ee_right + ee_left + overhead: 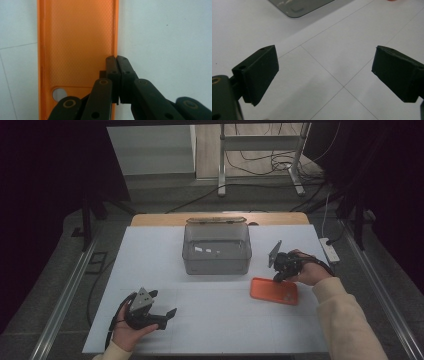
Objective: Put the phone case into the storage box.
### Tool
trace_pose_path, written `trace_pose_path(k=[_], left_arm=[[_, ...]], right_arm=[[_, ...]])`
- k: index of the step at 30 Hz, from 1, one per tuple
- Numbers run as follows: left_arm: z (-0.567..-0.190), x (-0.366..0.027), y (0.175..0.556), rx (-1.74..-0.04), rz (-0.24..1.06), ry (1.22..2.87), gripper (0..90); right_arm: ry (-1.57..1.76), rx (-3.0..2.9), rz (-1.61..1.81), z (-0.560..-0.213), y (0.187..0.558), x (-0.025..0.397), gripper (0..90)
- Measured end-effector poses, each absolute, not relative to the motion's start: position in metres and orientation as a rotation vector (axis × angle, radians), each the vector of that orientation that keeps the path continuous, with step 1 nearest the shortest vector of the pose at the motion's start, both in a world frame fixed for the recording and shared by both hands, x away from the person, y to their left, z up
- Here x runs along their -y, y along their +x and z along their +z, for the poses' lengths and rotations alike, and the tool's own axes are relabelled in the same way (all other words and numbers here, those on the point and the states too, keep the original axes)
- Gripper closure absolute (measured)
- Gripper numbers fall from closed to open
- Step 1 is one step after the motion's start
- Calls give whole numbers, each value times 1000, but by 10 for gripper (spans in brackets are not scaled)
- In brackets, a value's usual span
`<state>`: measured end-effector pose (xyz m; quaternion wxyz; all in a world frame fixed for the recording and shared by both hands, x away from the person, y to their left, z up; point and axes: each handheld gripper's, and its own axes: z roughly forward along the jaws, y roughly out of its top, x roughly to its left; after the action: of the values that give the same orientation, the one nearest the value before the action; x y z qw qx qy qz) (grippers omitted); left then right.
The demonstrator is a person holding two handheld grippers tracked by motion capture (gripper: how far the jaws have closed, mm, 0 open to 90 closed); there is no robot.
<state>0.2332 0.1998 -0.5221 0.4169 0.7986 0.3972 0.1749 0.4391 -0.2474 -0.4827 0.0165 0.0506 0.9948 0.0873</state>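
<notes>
One orange phone case (77, 50) — dotted inside, round camera hole (lying open-side up) — with the right gripper (116, 58) jaws pinching its rim; left gripper (324, 75) jaws apart.

— How many things do we count on the tabletop (150, 255)?

— We count one orange phone case (274, 291) and one clear grey bin (216, 248) with one lid (215, 220) behind it.

— And tools?

— We count two: the left tool (161, 314) and the right tool (280, 272), each with two black jaws. We also see two hands, one on each tool.
</notes>
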Motion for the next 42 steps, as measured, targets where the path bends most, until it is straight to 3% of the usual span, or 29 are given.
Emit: trace_pose_path(k=[42], left_arm=[[-509, -196, 240, -1012, 418, 1977, 79]], right_arm=[[60, -2939, 635, -416, 392, 249, 886]])
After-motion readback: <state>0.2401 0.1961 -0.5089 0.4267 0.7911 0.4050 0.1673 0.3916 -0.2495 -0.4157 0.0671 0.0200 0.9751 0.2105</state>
